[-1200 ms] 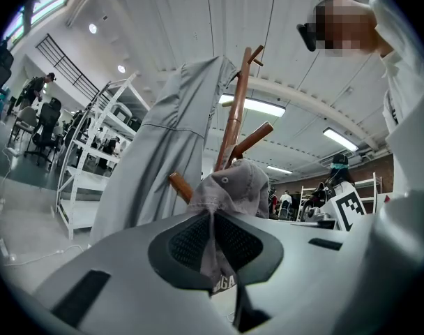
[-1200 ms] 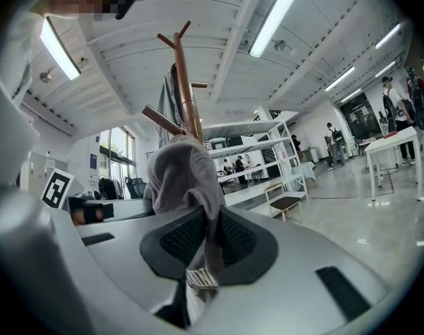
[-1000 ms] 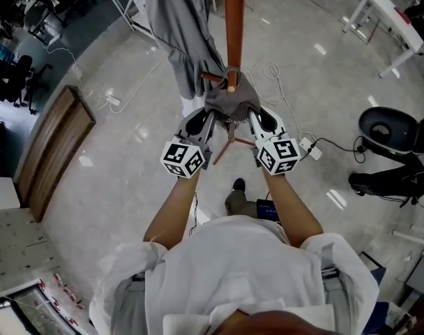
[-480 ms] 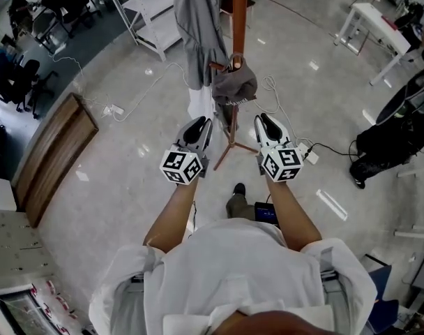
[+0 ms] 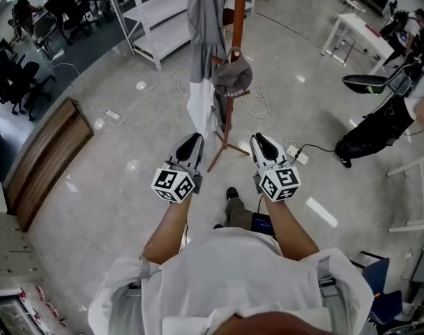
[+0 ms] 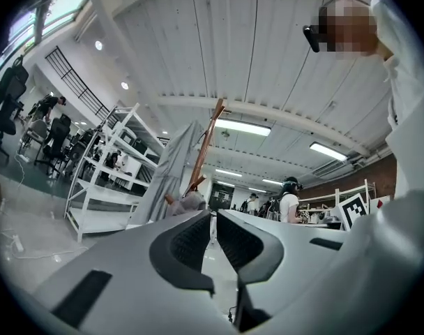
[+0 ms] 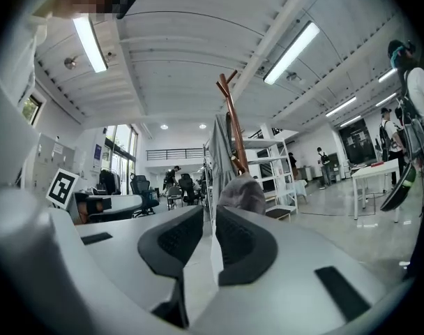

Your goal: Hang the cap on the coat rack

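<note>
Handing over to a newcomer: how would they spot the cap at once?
Find the tall reddish-brown wooden coat rack at the top centre of the head view. On a short peg partway up its pole hangs the cap: a small, rounded dark grey lump, unlike the long pale grey garment draped beside it.

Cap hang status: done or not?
Done: the cap hangs on the coat rack, beside a grey garment. In hand: nothing. The left tongs and right tongs are apart from the rack, jaws together with nothing between them. Left: nothing visible, though how securely the cap sits can't be judged from here.
</note>
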### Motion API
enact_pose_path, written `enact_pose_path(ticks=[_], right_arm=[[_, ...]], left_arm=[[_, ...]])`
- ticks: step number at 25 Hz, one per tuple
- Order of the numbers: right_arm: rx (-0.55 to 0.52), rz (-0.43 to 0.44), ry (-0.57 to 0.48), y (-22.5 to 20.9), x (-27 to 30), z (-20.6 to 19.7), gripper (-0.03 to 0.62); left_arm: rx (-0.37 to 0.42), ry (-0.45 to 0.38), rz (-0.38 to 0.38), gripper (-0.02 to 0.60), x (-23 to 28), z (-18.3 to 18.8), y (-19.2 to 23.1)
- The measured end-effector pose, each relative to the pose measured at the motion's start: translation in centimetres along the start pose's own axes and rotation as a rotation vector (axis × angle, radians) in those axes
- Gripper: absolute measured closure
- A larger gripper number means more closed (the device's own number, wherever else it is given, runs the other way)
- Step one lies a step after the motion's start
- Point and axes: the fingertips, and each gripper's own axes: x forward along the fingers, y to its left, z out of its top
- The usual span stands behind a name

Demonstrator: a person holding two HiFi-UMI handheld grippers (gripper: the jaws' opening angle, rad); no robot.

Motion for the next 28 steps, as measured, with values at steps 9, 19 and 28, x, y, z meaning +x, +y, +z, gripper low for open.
enact_pose_path(ticks=[9, 19, 28], right_arm=[[0.005, 0.036, 0.017, 2.3, -5.7, 0.1, 0.556], [0.032, 0.112, 0.037, 2.0, -8.8, 0.3, 0.562], [0.048, 0.184, 0.052, 2.1, -11.2, 0.5, 0.565]], left_arm=[[-0.028, -0.005, -0.043, 0.559, -4.6, 0.1, -4.0], [-0.026, 0.017, -0.034, 0.563, -5.5, -0.8, -8.9], [0.014, 0.060, 0.000, 0.563, -6.1, -1.4, -12.6]])
